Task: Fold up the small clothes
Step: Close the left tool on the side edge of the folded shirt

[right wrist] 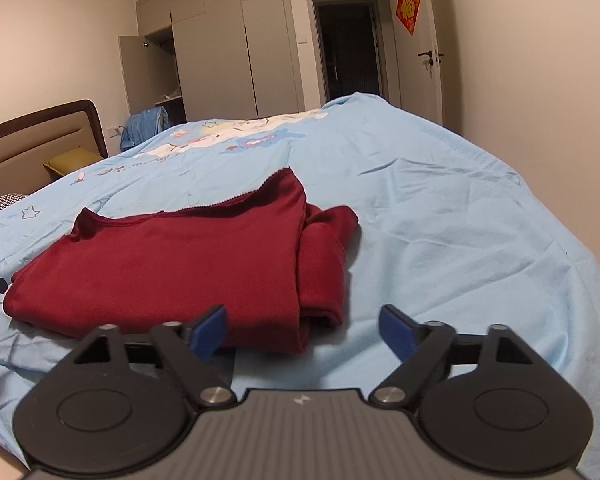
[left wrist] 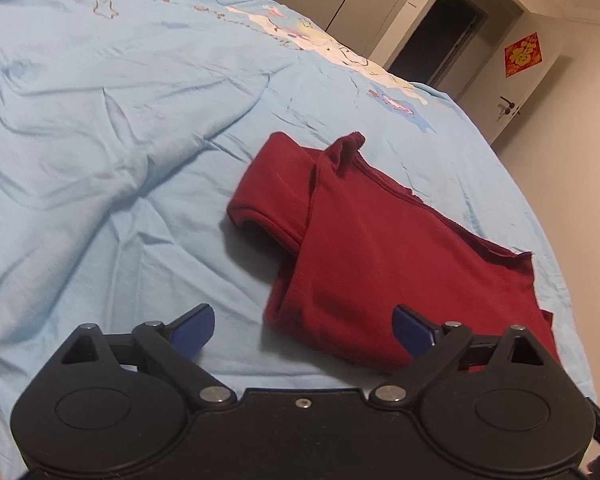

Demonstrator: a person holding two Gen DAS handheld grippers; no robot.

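A dark red garment (left wrist: 372, 248) lies folded on the light blue bedsheet (left wrist: 100, 140), with one short sleeve sticking out to the left. My left gripper (left wrist: 304, 330) hovers at its near left corner, jaws wide open, nothing between the blue fingertips (left wrist: 194, 330). In the right wrist view the same red garment (right wrist: 172, 264) lies flat, its folded sleeve layer at the right edge. My right gripper (right wrist: 302, 332) is open over the garment's near right corner, and its pads do not press the cloth. A bit of the left gripper shows at that view's left edge.
The light blue bedsheet (right wrist: 440, 220) is wrinkled and carries a cartoon print far off. The bed's right edge drops to the floor. A headboard (right wrist: 40, 136), a yellow cushion (right wrist: 70, 162), wardrobe doors (right wrist: 220, 48) and a doorway (right wrist: 348, 48) lie beyond.
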